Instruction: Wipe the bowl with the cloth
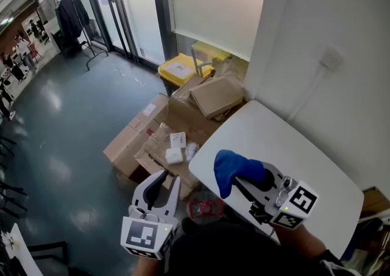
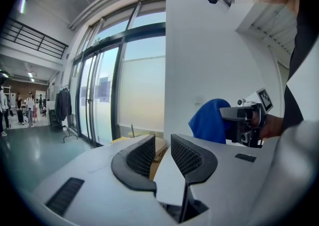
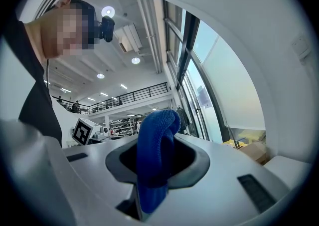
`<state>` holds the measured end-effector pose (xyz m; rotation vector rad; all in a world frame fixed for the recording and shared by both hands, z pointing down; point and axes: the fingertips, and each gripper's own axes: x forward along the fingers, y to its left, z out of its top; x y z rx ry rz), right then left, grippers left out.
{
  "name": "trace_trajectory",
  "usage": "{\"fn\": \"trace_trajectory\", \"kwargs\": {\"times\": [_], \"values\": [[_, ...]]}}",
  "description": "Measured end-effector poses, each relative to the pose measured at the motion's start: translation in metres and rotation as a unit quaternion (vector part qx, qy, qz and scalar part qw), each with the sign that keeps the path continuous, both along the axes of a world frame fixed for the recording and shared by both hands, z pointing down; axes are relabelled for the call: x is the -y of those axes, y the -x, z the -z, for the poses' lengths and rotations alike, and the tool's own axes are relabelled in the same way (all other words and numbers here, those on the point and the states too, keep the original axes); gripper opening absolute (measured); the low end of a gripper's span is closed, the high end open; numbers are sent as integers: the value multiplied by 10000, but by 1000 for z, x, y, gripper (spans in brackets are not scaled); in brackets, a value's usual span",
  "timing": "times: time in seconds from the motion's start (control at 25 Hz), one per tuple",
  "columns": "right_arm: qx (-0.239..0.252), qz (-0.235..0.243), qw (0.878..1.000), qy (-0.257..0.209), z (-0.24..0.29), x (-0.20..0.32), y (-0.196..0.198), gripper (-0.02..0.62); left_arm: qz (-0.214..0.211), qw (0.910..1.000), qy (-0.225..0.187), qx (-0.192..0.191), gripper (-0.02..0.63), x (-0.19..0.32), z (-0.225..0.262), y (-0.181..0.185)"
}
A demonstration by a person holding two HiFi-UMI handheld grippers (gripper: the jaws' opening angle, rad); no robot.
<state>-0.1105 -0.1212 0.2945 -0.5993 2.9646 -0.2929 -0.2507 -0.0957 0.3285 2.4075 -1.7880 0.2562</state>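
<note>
My right gripper (image 1: 245,184) is shut on a blue cloth (image 1: 234,170), which bulges out of its jaws above the near left corner of the white table (image 1: 304,165). In the right gripper view the blue cloth (image 3: 160,129) fills the gap of the right gripper (image 3: 159,154). My left gripper (image 1: 169,178) hangs off the table's left side over the boxes, open with nothing between its fingers. The left gripper view shows the left gripper (image 2: 162,144) with a clear gap, and the cloth (image 2: 208,120) to its right. No bowl shows in any view.
Cardboard boxes (image 1: 152,134) and a yellow bin (image 1: 180,70) lie on the floor left of the table. A white wall with a socket (image 1: 331,58) stands right behind the table. A red object (image 1: 206,209) sits low by the table's near edge.
</note>
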Motion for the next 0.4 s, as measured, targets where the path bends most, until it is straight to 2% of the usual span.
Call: {"fn": "trace_trajectory", "kwargs": {"times": [0.12, 0.4], "values": [[7, -4, 10000, -15, 1, 0, -1, 76, -133, 9999, -54, 46, 104, 1, -2, -3], [8, 1, 10000, -18, -2, 4, -6, 75, -101, 9999, -71, 50, 101, 4, -4, -8]]}}
